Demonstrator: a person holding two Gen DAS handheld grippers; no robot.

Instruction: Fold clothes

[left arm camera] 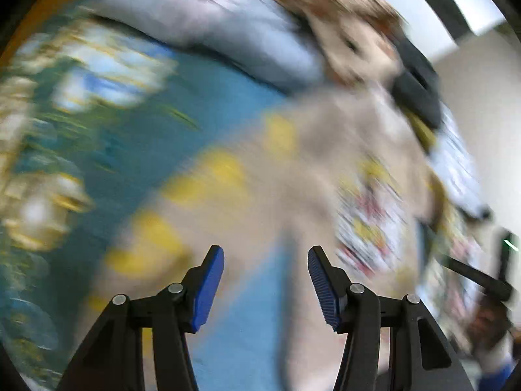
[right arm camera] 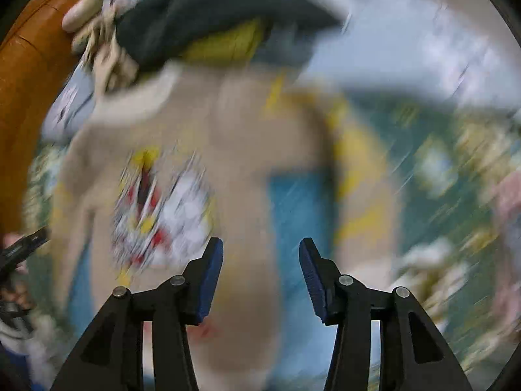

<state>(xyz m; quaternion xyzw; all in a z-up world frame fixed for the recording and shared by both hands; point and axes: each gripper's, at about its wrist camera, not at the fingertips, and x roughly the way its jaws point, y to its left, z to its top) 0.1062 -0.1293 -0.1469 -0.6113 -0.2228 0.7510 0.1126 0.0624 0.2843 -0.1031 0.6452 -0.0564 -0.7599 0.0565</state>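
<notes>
Both views are heavily motion-blurred. A beige sweatshirt [left arm camera: 325,169] with yellow sleeve patches and a colourful chest print lies spread on a blue-green patterned cover; it also fills the middle of the right wrist view as the beige sweatshirt [right arm camera: 228,137]. My left gripper [left arm camera: 265,254] hangs open above its lower part, nothing between the blue pads. My right gripper [right arm camera: 260,247] is open too, above the garment's hem, holding nothing. The right-hand tool shows as a dark shape [left arm camera: 488,286] at the left wrist view's right edge.
A pile of other clothes lies beyond the sweatshirt: a dark garment [right arm camera: 211,13] with a yellow one under it, a grey-blue item [left arm camera: 221,26] and a tan plush-like shape [left arm camera: 351,39]. An orange-brown headboard [right arm camera: 29,75] borders the left side. The patterned cover [right arm camera: 439,176] spreads right.
</notes>
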